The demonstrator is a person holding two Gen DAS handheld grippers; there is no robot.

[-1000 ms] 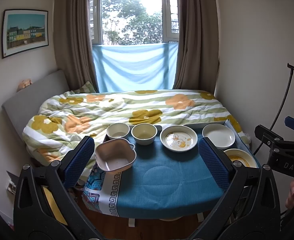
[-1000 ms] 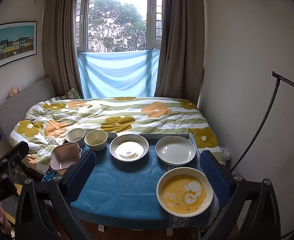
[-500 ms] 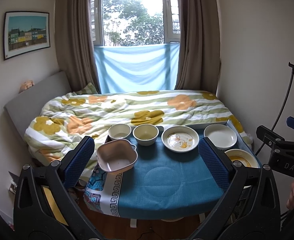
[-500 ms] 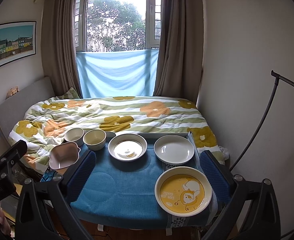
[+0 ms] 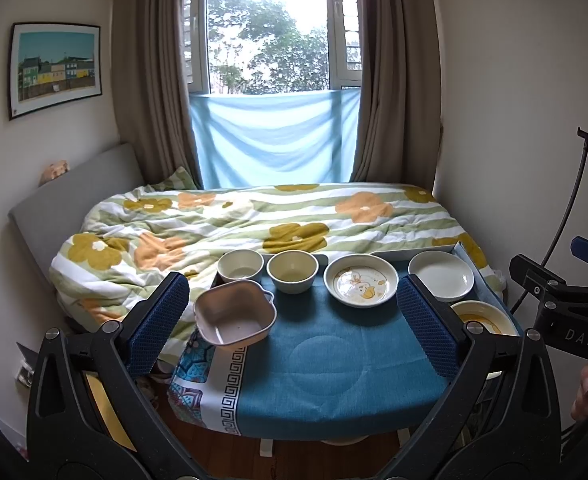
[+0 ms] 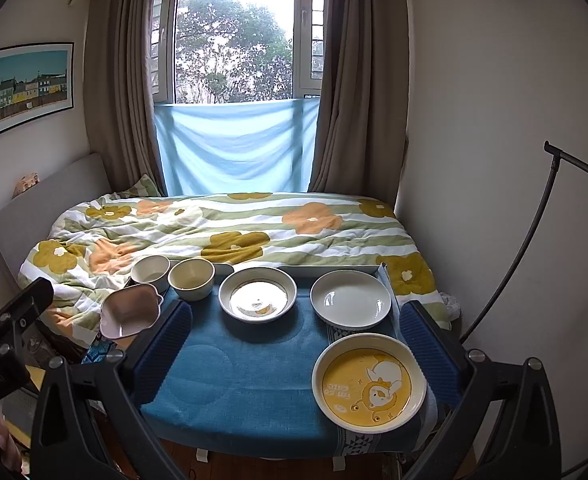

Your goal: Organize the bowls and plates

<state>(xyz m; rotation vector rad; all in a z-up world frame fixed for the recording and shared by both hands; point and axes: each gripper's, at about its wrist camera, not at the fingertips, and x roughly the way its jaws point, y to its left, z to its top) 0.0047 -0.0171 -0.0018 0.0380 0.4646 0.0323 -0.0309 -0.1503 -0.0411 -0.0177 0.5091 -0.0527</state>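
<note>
Both grippers hang back from the table, jaws spread wide and holding nothing: the left gripper faces the blue tablecloth, the right gripper likewise. On the cloth, a pink square bowl sits at nine o'clock, tipped over the table's edge. At eleven o'clock stand a white bowl and a cream bowl, side by side, possibly touching. At twelve lies a duck-print dish; at two, a plain white plate. At four o'clock, nearest the right gripper, rests a yellow cartoon plate. A flowered quilt covers the bed beyond.
</note>
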